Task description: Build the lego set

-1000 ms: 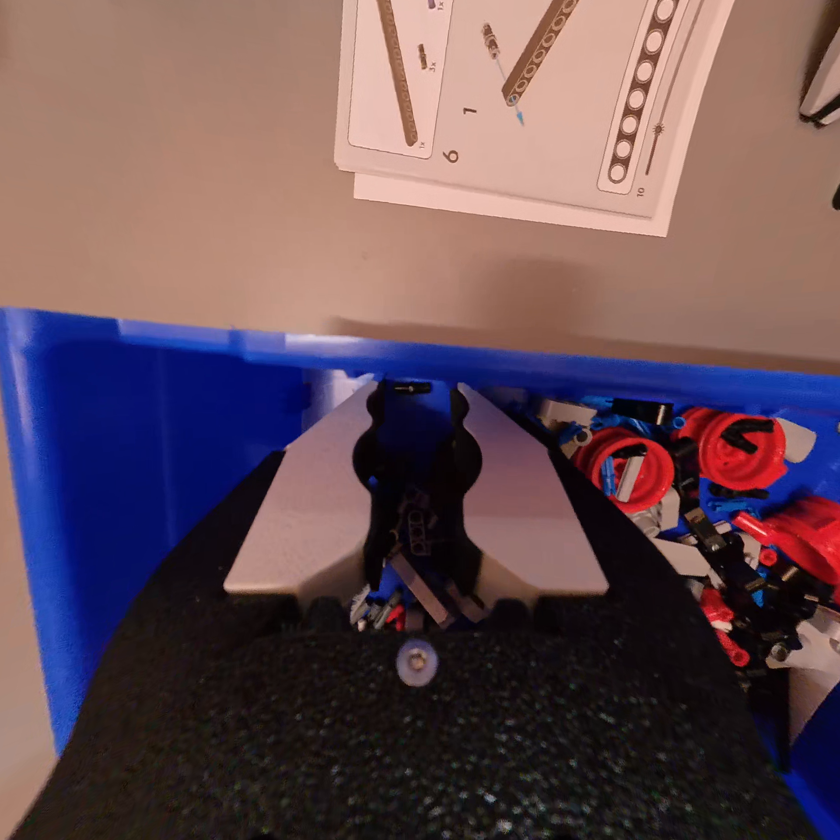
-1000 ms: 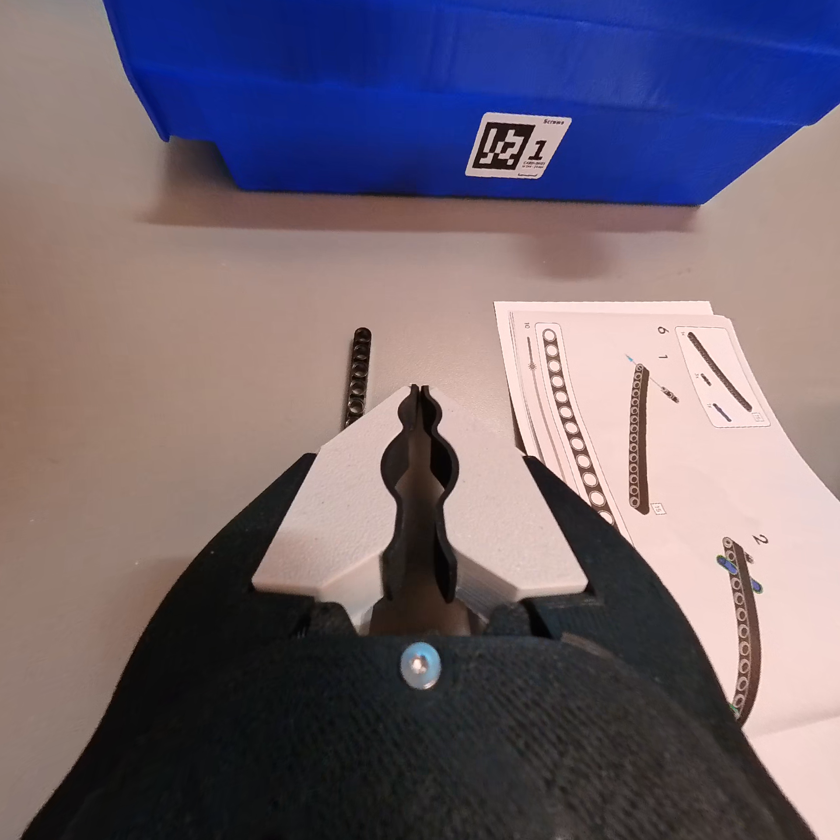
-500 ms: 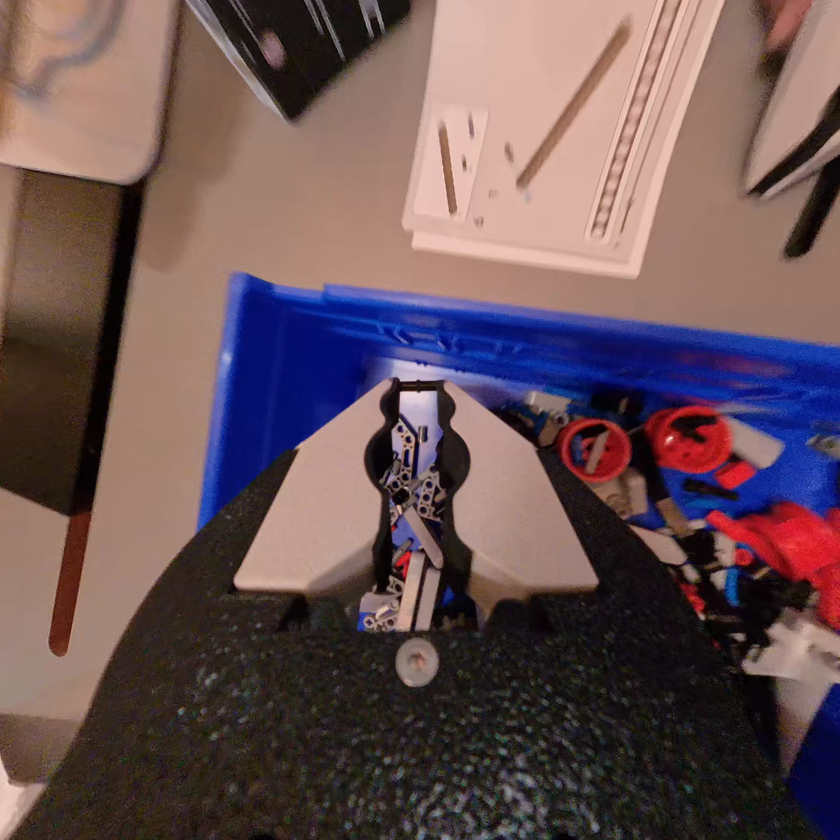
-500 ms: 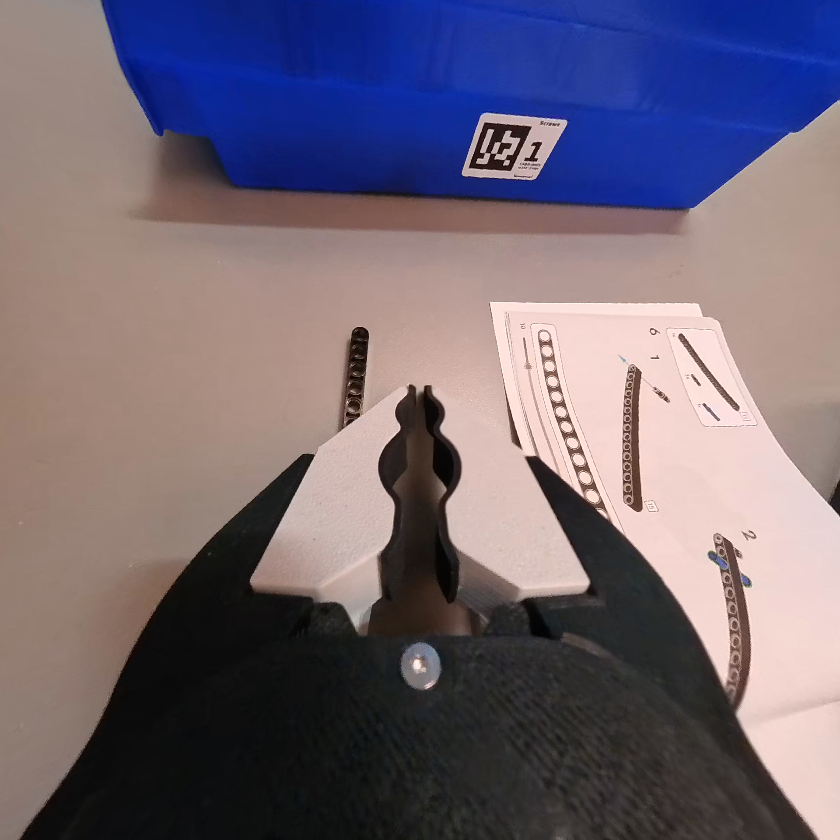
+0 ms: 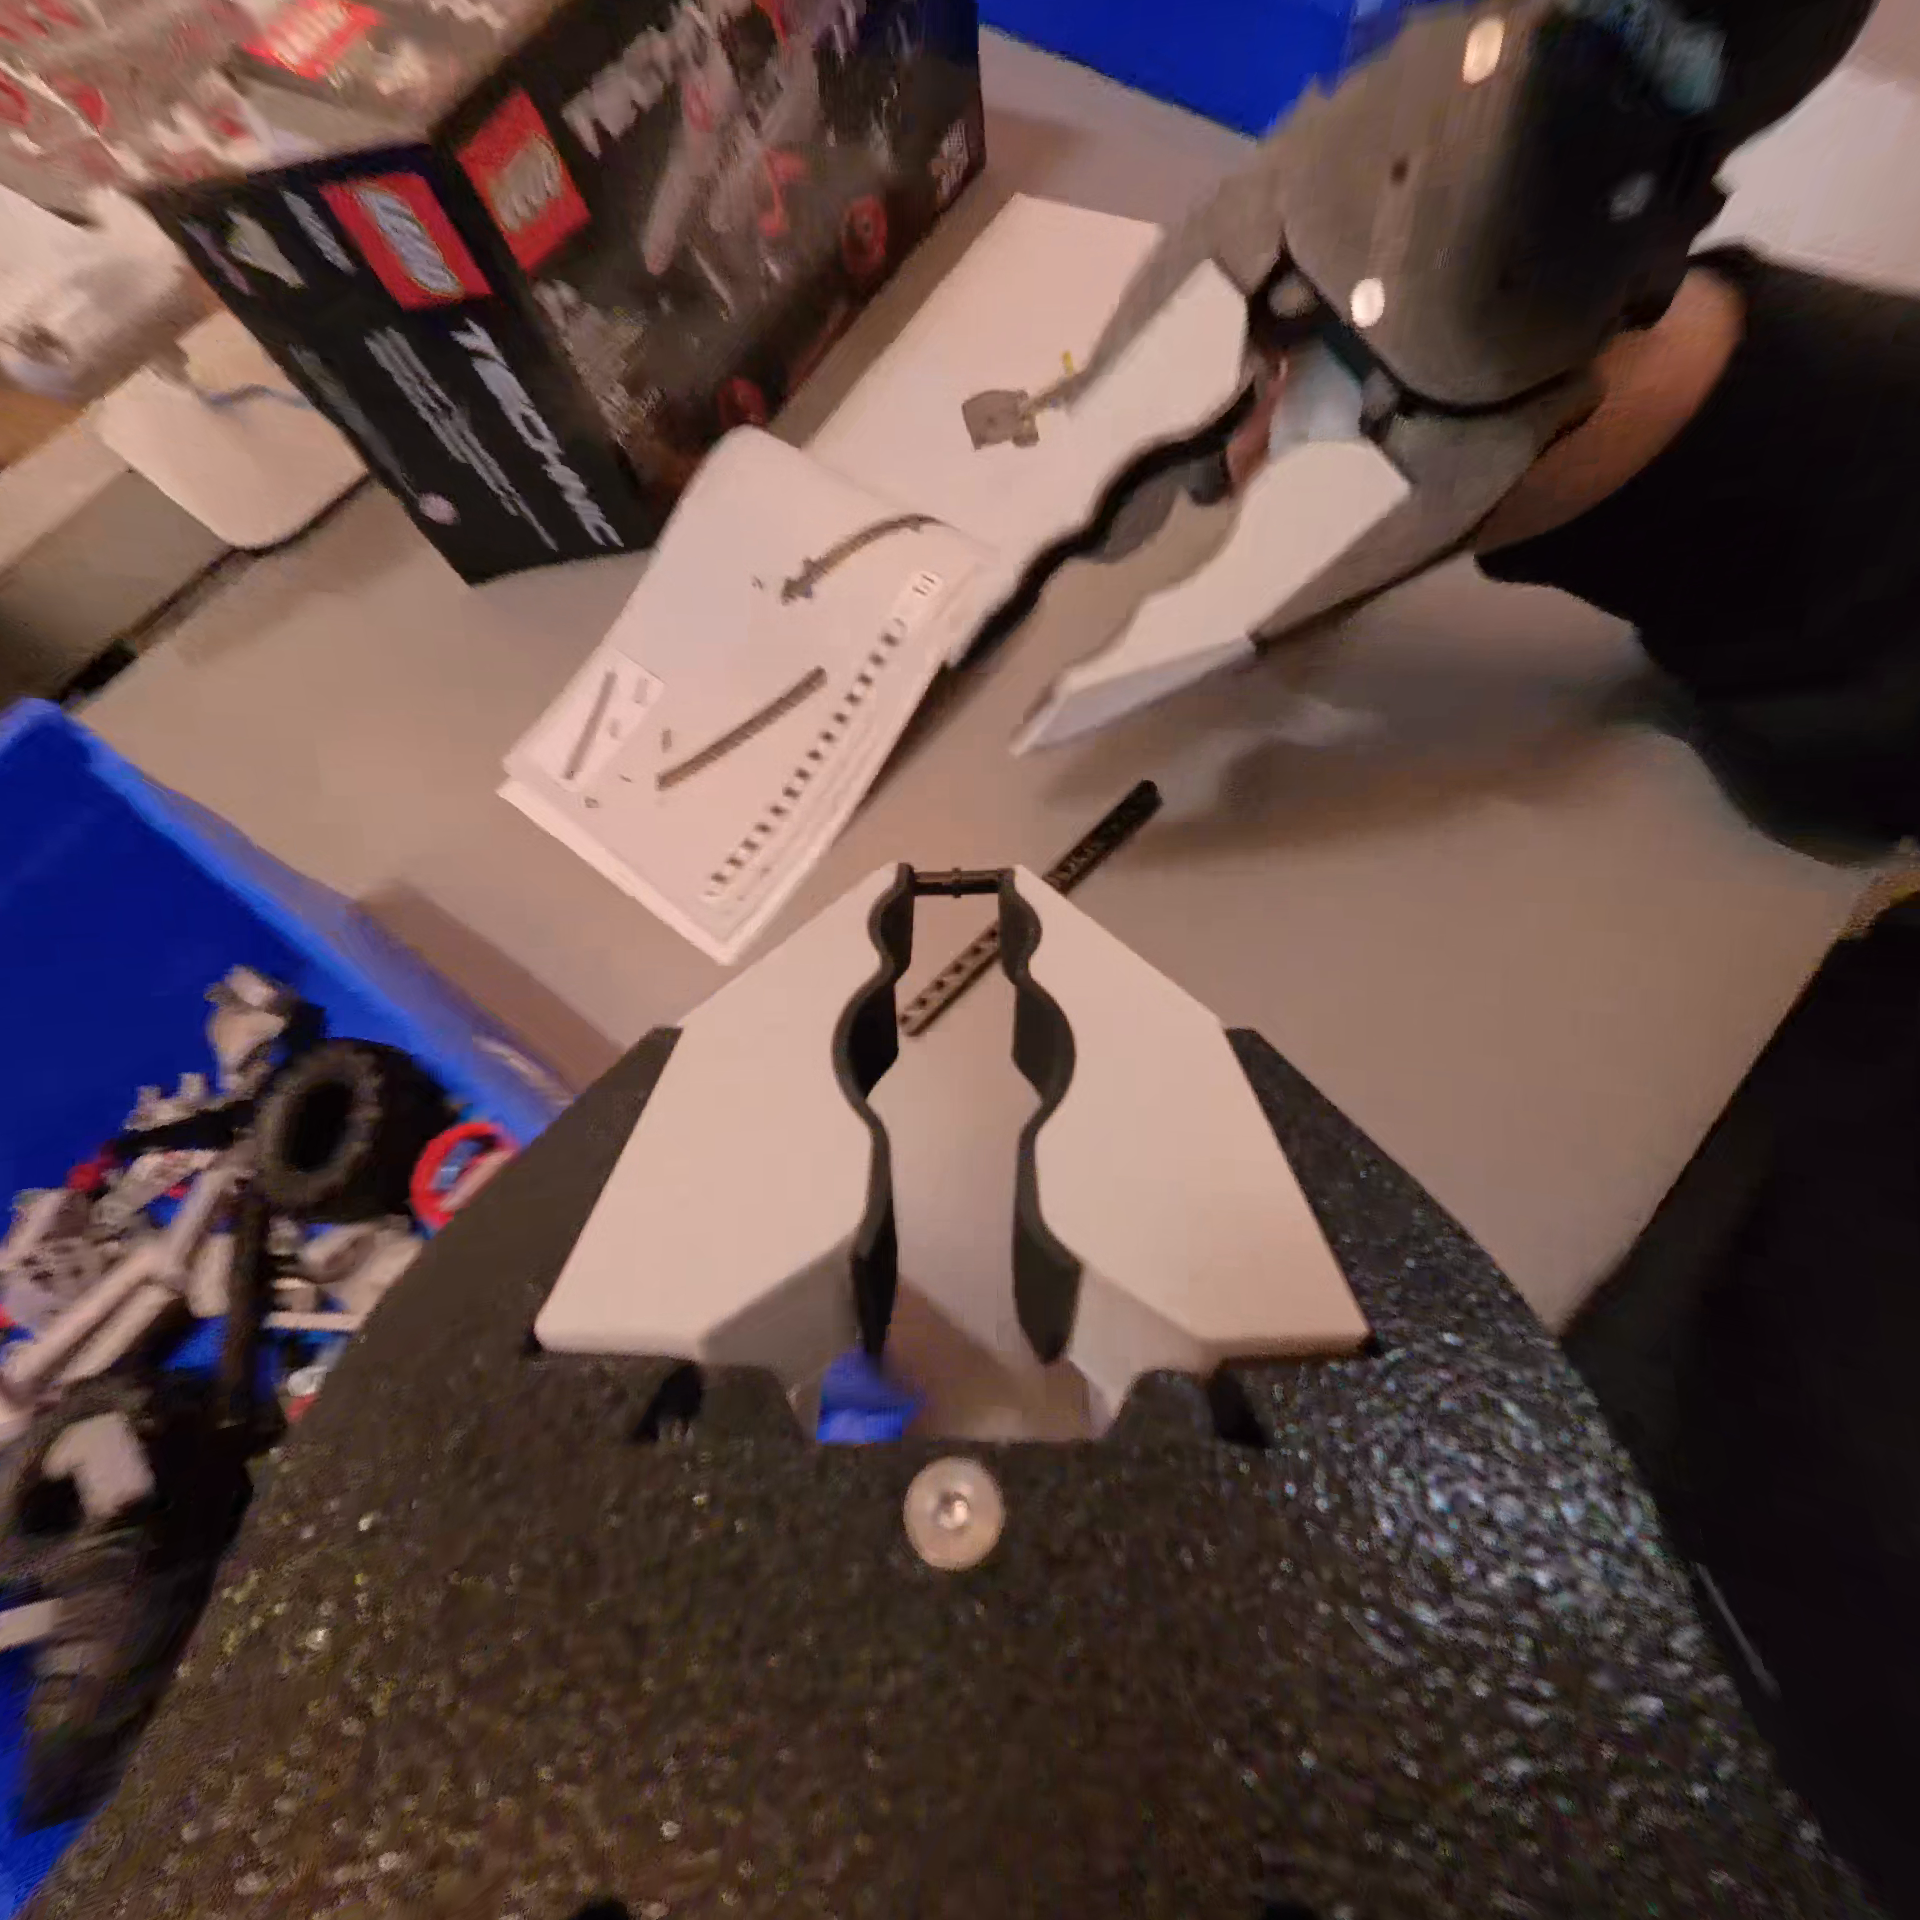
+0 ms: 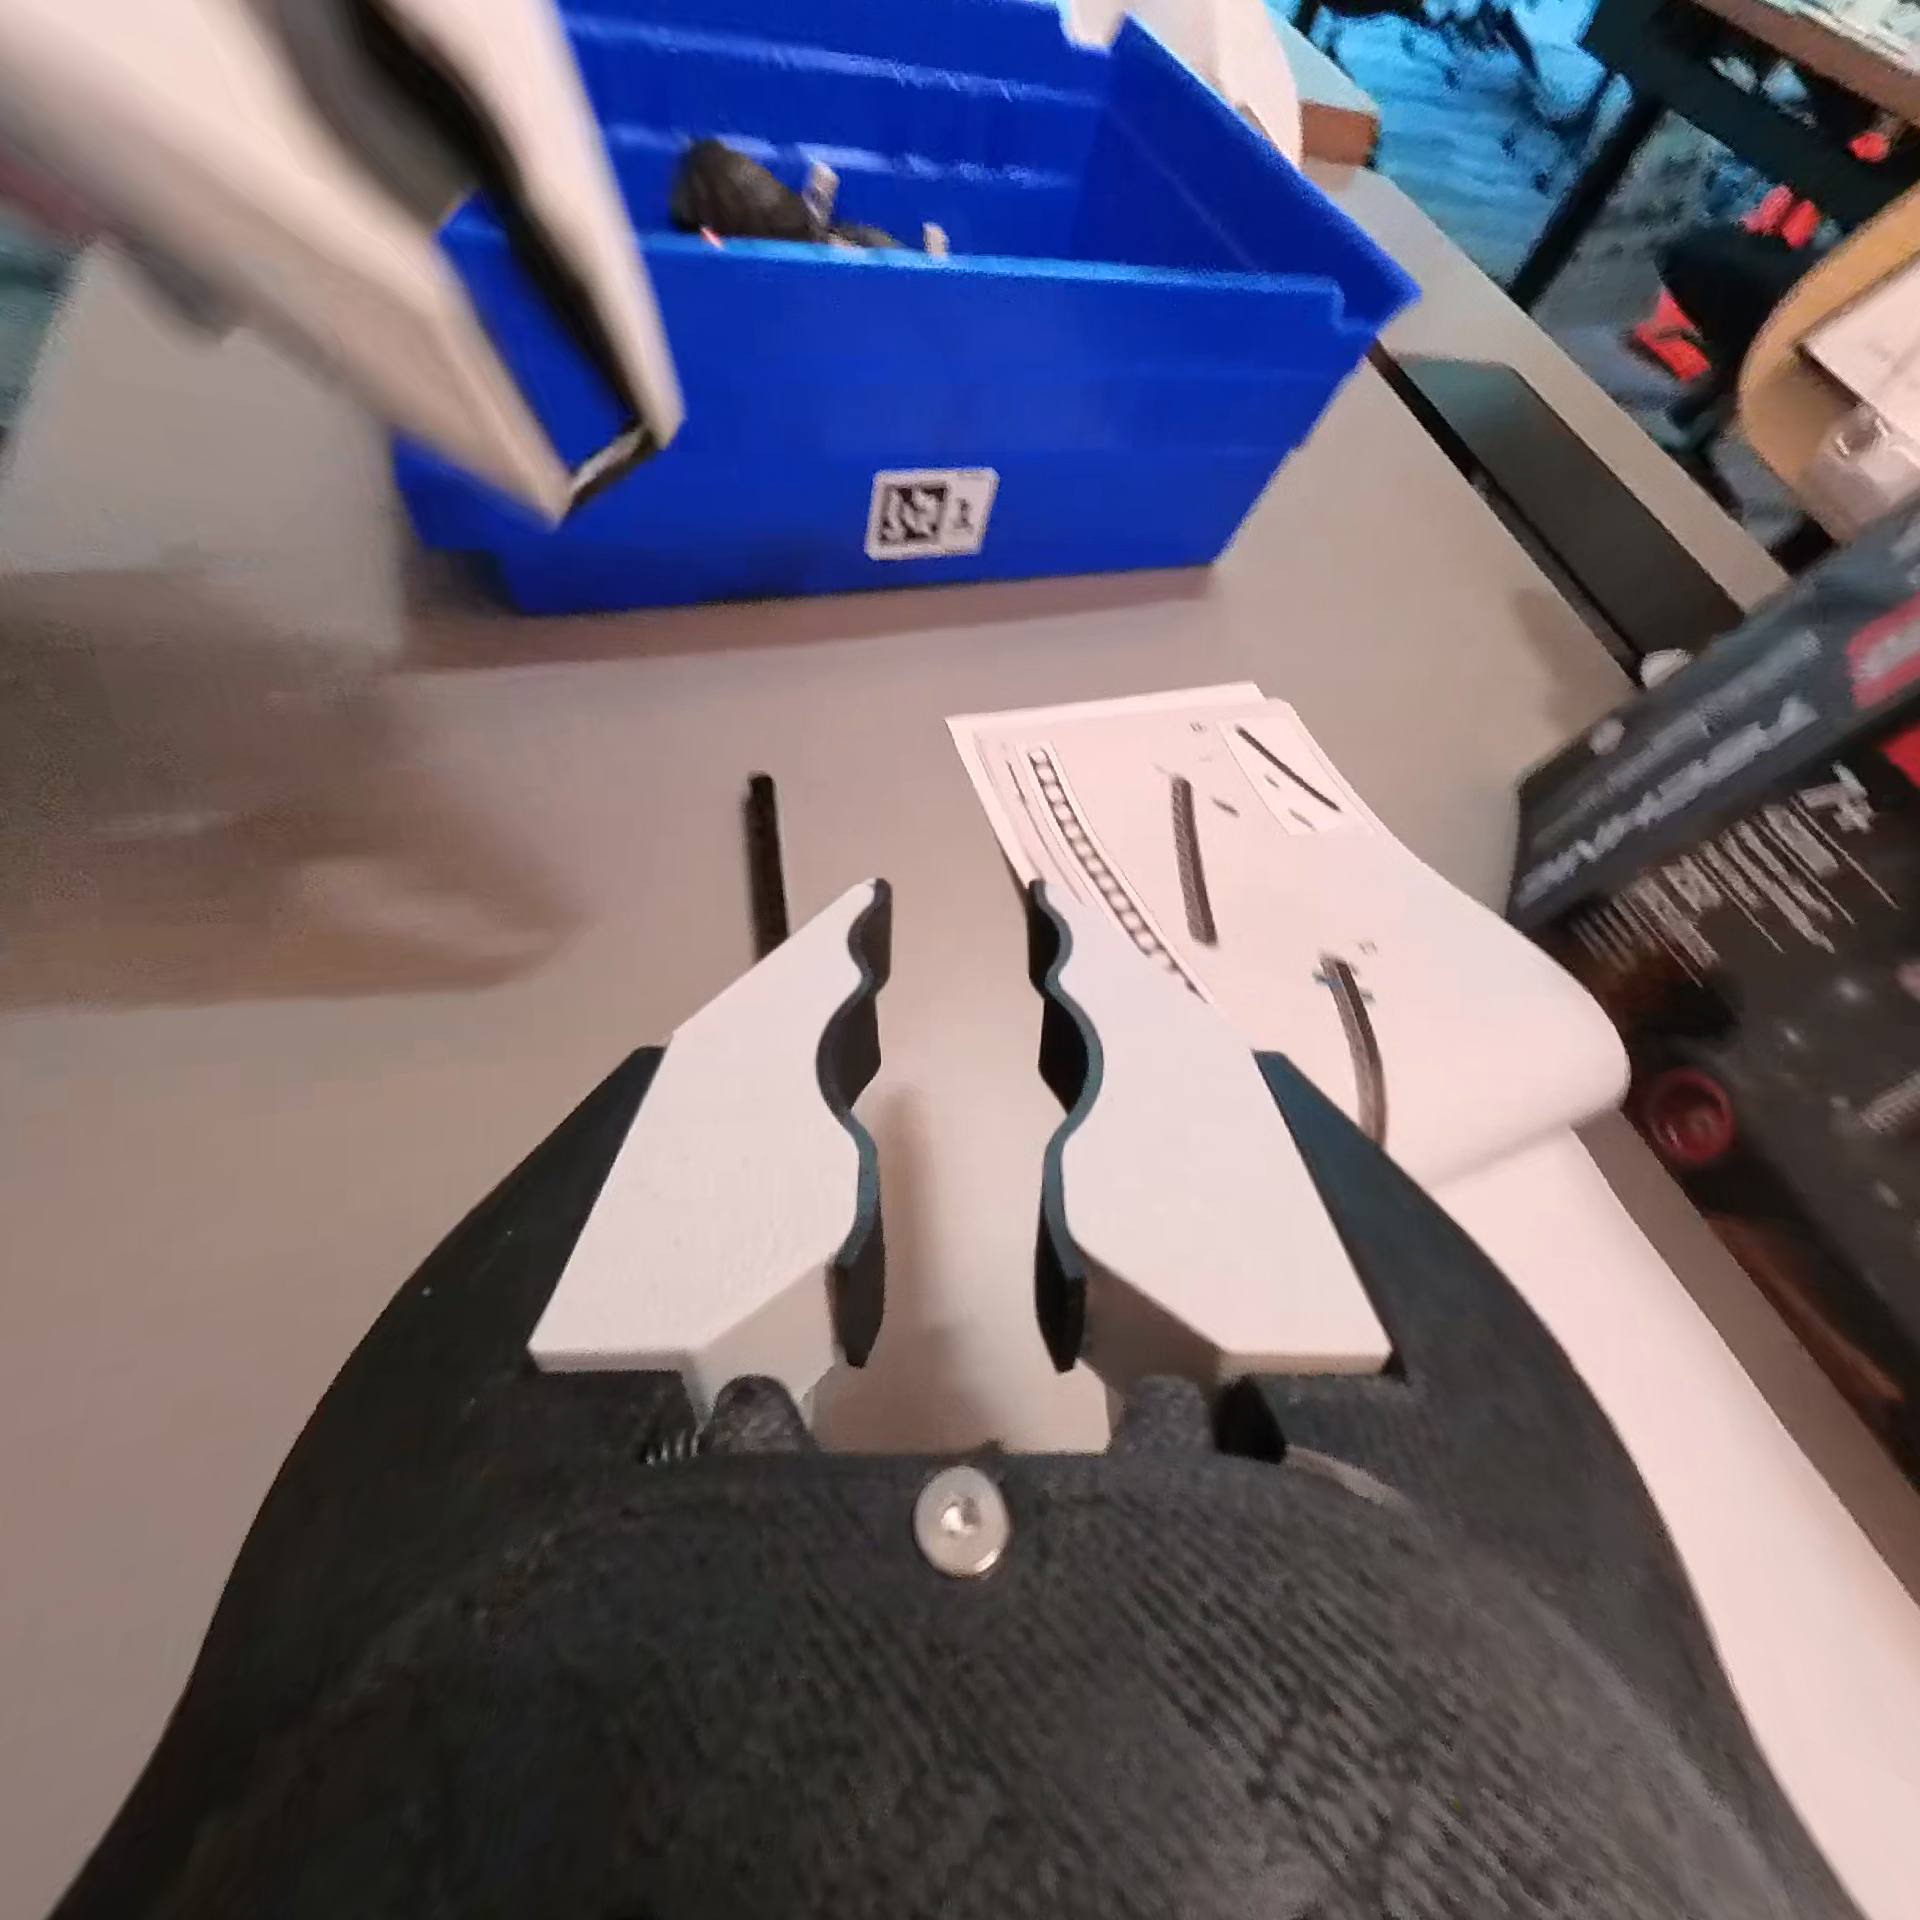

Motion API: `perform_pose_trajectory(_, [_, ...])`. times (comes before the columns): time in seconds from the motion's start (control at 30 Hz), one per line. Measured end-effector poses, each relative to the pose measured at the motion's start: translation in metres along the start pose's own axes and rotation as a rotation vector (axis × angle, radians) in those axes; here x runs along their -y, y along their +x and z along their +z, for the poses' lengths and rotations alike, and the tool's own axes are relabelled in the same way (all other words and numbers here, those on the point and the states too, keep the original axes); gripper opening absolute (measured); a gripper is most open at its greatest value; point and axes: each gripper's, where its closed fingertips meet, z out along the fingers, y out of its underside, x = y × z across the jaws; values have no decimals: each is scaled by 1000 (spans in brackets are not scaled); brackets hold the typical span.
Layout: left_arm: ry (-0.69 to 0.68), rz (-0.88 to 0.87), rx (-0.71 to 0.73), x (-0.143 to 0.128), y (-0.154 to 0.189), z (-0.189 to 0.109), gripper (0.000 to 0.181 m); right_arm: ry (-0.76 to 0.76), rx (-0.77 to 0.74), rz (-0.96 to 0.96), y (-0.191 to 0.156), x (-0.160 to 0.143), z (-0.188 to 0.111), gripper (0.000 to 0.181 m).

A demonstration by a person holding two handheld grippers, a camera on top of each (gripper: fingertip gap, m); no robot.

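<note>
While the grey bench [image 6: 312, 1143] carries everything, the blue bin [image 6: 935, 343] of loose parts stands at its far side, with a dark printed set box [image 5: 540, 301] and an open instruction booklet [image 6: 1299, 935] nearby. The left gripper [image 5: 956, 881] is raised above the bench beside the bin, angled down toward the booklet; its fingers clamp a small black pin [image 5: 954, 883] crosswise at the very tips. The right gripper [image 6: 956, 899] hovers low over the bench with its jaws parted and holding nothing. A long black beam [image 6: 764, 873] with a row of holes lies flat on the bench, just left of the booklet and just beyond the right gripper's left fingertip.
</note>
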Motion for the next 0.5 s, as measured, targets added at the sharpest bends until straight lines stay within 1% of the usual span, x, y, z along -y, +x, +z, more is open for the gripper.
perform_pose_trajectory(0.07, [-36,-39,-14,-17,25,29,13,-70,-57,25,6,-15,-6,24])
perform_pose_trajectory(0.1, [-68,-79,-19,-29,33,44,13,-102,-69,34,6,-23,-7,24])
perform_pose_trajectory(0.13, [-100,-114,-10,-40,36,56,13,-126,-75,32,6,-29,-9,24])
perform_pose_trajectory(0.2, [-114,-178,15,-54,38,75,13,-151,-86,16,4,-34,-10,24])
perform_pose_trajectory(0.23, [-121,-206,11,-60,40,81,13,-150,-85,4,3,-34,-9,23])
perform_pose_trajectory(0.3, [-107,-232,32,-61,39,86,13,-134,-89,0,2,-33,-8,22])
perform_pose_trajectory(0.5, [-78,-215,102,-59,34,90,14,-130,-51,15,-2,-44,0,21])
